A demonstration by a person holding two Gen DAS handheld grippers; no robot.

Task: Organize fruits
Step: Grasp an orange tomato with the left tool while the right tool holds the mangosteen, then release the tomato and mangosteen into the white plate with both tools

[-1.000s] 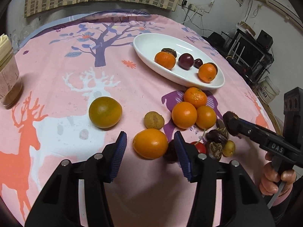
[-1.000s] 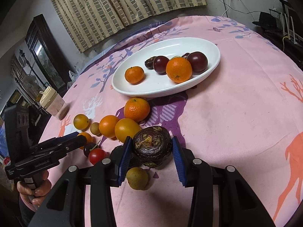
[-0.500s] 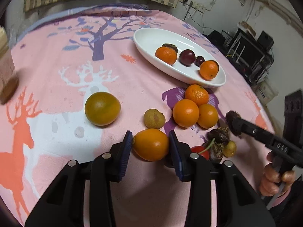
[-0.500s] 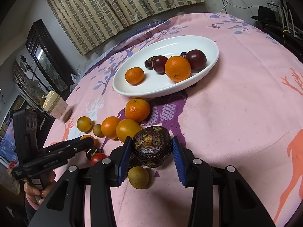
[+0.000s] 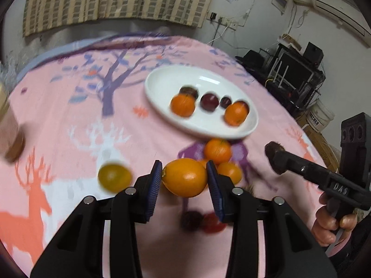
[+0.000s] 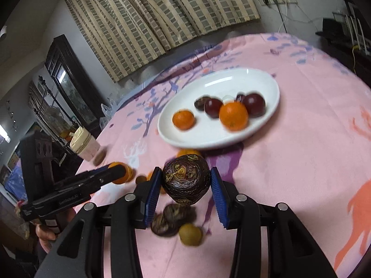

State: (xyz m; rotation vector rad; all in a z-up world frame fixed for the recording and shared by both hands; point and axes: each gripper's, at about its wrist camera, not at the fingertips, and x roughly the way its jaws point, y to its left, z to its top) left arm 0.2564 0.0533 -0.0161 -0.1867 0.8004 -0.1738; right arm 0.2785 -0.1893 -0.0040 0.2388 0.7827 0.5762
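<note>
Left gripper (image 5: 184, 177): fingers clamped on an orange (image 5: 184, 177), which is held clear above the pink bench (image 5: 69, 125). Gripper points toward 12 o'clock, at the white dish (image 5: 162, 85).

Right gripper (image 6: 185, 179): fingers clamped on a dark wrinkled passion fruit (image 6: 186, 178), raised off the bench. The dish sits at 1 o'clock from this gripper and holds two oranges and several dark plums.

Loose fruit lies on the bench below both grippers. The person's right hand (image 5: 331, 222) wraps the right gripper's handle.
</note>
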